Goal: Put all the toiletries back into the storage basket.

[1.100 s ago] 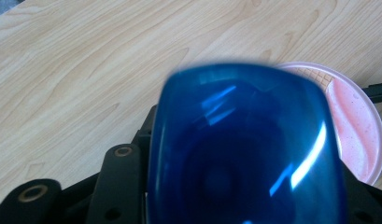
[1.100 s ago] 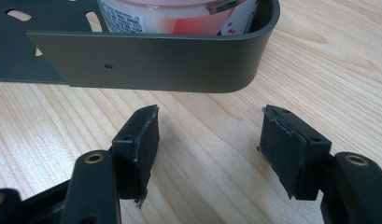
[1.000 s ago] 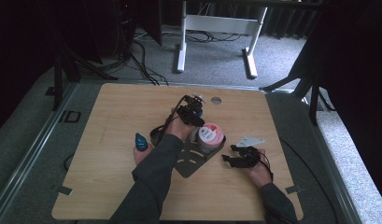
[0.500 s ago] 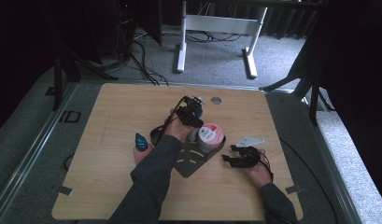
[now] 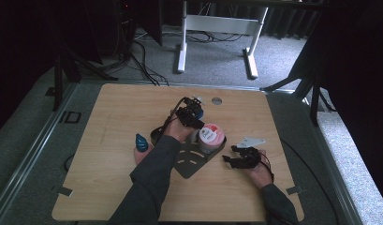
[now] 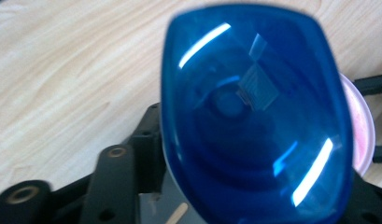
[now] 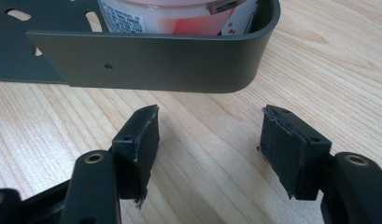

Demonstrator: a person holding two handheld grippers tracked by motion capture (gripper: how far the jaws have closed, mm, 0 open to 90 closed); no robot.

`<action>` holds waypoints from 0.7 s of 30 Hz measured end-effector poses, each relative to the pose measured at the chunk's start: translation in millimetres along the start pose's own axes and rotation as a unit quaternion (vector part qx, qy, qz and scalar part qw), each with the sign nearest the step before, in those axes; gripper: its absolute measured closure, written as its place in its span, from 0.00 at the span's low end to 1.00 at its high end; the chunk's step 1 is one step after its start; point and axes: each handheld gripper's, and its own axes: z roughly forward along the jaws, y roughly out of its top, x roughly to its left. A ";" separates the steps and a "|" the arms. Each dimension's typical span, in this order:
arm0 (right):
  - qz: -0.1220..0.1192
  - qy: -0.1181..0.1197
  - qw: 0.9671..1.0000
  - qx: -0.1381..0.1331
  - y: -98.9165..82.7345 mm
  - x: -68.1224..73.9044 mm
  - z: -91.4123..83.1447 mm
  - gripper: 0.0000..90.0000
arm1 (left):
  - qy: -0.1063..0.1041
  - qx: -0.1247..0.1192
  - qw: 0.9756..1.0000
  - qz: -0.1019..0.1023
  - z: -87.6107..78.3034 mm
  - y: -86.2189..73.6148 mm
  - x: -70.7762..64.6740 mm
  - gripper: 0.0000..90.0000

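Looks like the blue container [image 6: 256, 116] is being set into the dark metal rack [image 5: 194, 159], right beside the pink-lidded cup [image 5: 211, 134]; next move needs a clean release. The left gripper [image 5: 191, 114] has just been opening but the container stays between its jaws, and I can't tell if they're gripping. The right gripper [image 7: 209, 151] hangs open and empty, just short of the rack's rim.

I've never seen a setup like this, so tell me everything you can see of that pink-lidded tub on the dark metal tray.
The tub is a small round pot with a pink and white lid and a printed label round its side, probably plastic. It stands upright in the rounded corner of the dark metal tray, close behind its raised rim. The left gripper hovers just beside it.
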 end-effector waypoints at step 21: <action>0.000 0.000 1.000 0.000 0.0 0.0 0.1 0.41 | 0.005 0.024 0.999 -0.021 -33.4 -20.5 -1.4 0.45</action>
